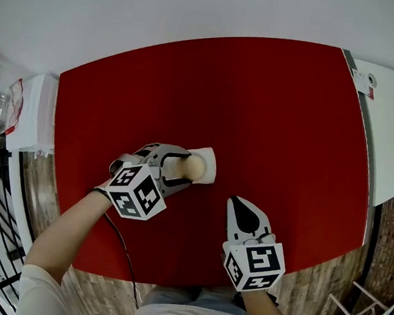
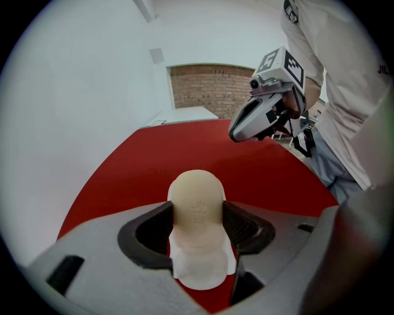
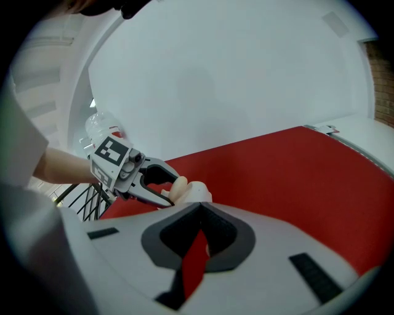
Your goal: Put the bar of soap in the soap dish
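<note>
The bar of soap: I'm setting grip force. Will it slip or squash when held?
Probably stiff: the bar of soap shows no dent where the left gripper is shut on it. Its smooth, curved sides could let it slide between the jaws. Held on end over the soap dish, it would likely tip flat once released.

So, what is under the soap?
The white dish lies under the soap, which the left gripper grips above the red table. The soap covers part of the dish, so whether they touch cannot be seen.
</note>
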The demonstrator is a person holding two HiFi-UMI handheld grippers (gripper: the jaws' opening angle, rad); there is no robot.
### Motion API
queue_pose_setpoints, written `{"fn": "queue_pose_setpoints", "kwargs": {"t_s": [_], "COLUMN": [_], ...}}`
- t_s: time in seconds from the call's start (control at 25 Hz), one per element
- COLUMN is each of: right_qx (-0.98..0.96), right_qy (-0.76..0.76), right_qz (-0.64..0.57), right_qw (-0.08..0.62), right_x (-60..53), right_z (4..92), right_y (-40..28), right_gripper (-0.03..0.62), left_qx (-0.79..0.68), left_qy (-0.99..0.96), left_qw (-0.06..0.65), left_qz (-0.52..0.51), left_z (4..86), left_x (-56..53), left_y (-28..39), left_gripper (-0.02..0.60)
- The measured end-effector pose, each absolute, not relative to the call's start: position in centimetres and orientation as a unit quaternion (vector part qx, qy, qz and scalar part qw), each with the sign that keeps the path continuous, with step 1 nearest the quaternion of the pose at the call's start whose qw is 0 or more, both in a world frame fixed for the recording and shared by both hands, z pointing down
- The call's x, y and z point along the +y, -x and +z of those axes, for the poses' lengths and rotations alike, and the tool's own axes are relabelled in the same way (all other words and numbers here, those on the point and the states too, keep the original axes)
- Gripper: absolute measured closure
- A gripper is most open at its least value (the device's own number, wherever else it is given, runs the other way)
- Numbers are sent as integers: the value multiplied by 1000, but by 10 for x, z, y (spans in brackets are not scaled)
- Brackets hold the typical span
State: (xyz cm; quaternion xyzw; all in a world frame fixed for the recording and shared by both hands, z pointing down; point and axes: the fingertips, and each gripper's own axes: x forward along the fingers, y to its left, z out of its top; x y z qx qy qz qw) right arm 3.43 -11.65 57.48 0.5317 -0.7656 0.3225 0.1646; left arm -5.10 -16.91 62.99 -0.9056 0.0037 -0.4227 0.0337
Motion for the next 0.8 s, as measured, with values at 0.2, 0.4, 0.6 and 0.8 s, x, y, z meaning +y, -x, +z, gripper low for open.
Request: {"fn": "queue_pose_setpoints", "kwargs": {"t_s": [0.2,0.4,0.6,0.8], "right_qx": [-765,-764,-764,-763], "right_qy": [-533,-532,-532,-531], "right_qz": [324,326,329,332], "right_qw": [163,162,160,162], "right_x": [-117,-118,-119,-119], "right_z": [575,579,583,587], "right_y": [-35,-36,-37,-37], "right_gripper": [588,589,589,589], "left_qx": [2,-2,-4,-12], "left_qy": [903,899,898,894], "left_qw": [33,28,23,20], "left_qz": [-428,-436,-439,-447], "left_z": [636,642,644,647], "left_x": [-171,-173,-173,-171], "left_y": [52,55,54,52], "left_gripper": [319,319,319,319]}}
